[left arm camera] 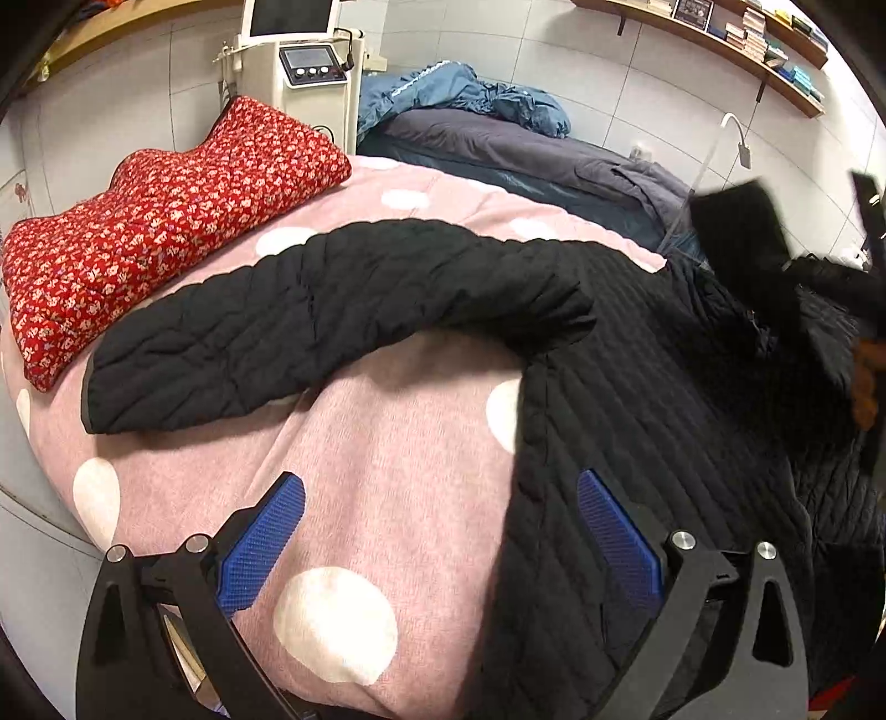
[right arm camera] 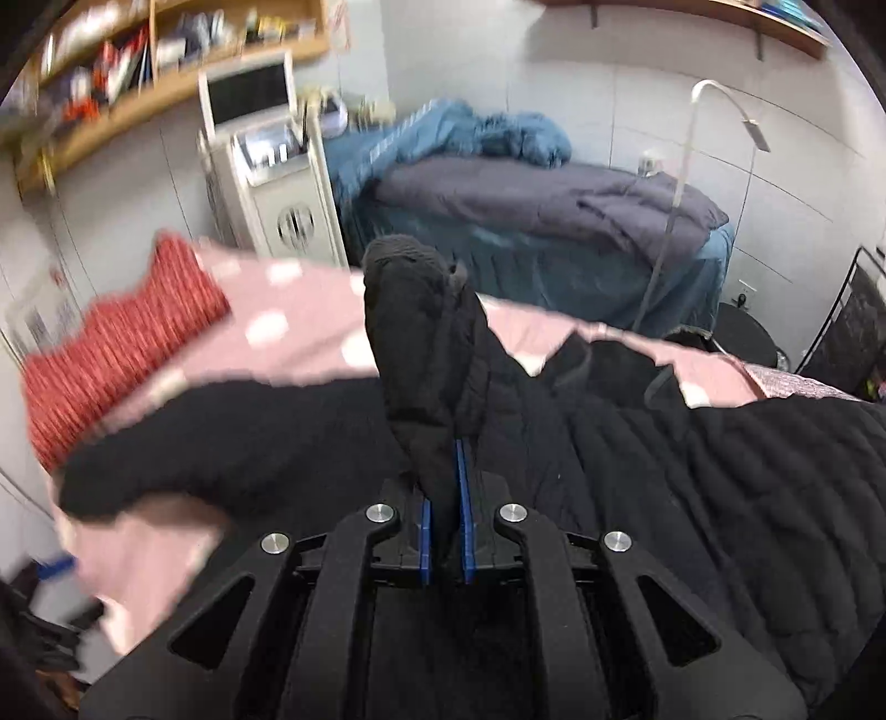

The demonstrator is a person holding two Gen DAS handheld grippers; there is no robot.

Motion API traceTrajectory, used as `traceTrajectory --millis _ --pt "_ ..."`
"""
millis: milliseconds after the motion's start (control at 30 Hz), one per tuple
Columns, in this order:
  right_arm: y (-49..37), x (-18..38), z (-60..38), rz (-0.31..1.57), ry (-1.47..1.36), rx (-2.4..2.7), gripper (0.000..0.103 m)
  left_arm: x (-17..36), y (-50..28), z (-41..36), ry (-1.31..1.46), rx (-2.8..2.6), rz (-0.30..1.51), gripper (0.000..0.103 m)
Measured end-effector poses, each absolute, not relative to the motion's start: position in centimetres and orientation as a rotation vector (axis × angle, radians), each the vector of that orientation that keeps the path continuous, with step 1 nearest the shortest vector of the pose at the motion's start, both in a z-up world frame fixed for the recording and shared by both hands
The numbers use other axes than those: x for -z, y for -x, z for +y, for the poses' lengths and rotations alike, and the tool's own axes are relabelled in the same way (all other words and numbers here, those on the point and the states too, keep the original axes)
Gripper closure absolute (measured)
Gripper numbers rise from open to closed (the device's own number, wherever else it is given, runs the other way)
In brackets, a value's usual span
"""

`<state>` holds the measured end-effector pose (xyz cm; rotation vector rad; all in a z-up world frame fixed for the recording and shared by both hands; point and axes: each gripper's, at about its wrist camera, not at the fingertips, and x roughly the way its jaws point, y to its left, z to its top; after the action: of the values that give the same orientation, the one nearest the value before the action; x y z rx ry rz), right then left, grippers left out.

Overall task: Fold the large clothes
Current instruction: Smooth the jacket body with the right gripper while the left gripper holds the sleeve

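A black quilted jacket (left arm camera: 637, 387) lies spread on a pink bedcover with white dots (left arm camera: 387, 432). One sleeve (left arm camera: 310, 327) stretches out flat to the left. My left gripper (left arm camera: 440, 487) is open low over the jacket's left edge, one blue pad over the bedcover and the other over the black fabric. In the right wrist view, my right gripper (right arm camera: 443, 482) is shut on the jacket's other sleeve (right arm camera: 421, 332), which sticks up past the pads above the jacket body (right arm camera: 692, 487). That raised sleeve shows blurred at the right (left arm camera: 736, 232).
A folded red floral quilt (left arm camera: 166, 221) lies at the bed's far left. Behind stand a white machine with a screen (left arm camera: 304, 61) and a second bed with a grey quilt (left arm camera: 498, 144) and blue jacket (left arm camera: 459, 94). Shelves (left arm camera: 764, 33) line the wall.
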<state>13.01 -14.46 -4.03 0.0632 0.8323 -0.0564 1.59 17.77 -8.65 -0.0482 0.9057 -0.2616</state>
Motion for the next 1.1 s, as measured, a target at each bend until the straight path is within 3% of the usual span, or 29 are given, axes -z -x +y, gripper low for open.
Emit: traceTrajectory --millis 233,333,367,433,467,500,900,1100 --pt "-14.1 10.5 -13.4 0.988 0.014 0.103 0.093 9.7 -2.1 18.3 0.078 0.254 0.941 0.006" --pt "-14.3 12.2 -13.0 1.109 0.076 0.107 0.083 9.8 -2.0 18.2 0.072 0.253 0.946 0.006" --pt "-14.1 12.4 -12.6 1.128 0.110 0.110 0.076 9.9 -2.0 18.1 0.071 0.253 0.948 0.006" --pt "-13.1 12.0 -12.0 1.116 0.177 0.122 0.049 10.2 -2.2 17.9 0.077 0.253 0.961 0.006" --pt "-12.4 11.6 -11.7 1.089 0.201 0.132 0.022 10.2 -2.2 17.8 0.083 0.256 0.967 0.006" --pt "-11.5 10.9 -11.4 1.045 0.229 0.136 0.015 10.3 -2.3 17.7 0.089 0.260 0.971 0.006" --pt "-5.6 4.3 -16.6 0.886 0.269 0.299 0.015 9.6 -2.0 16.5 0.117 0.292 0.967 0.006" --pt "-5.9 8.8 -24.5 1.048 0.328 0.527 0.014 9.0 -2.0 16.3 0.149 0.294 0.970 0.006"
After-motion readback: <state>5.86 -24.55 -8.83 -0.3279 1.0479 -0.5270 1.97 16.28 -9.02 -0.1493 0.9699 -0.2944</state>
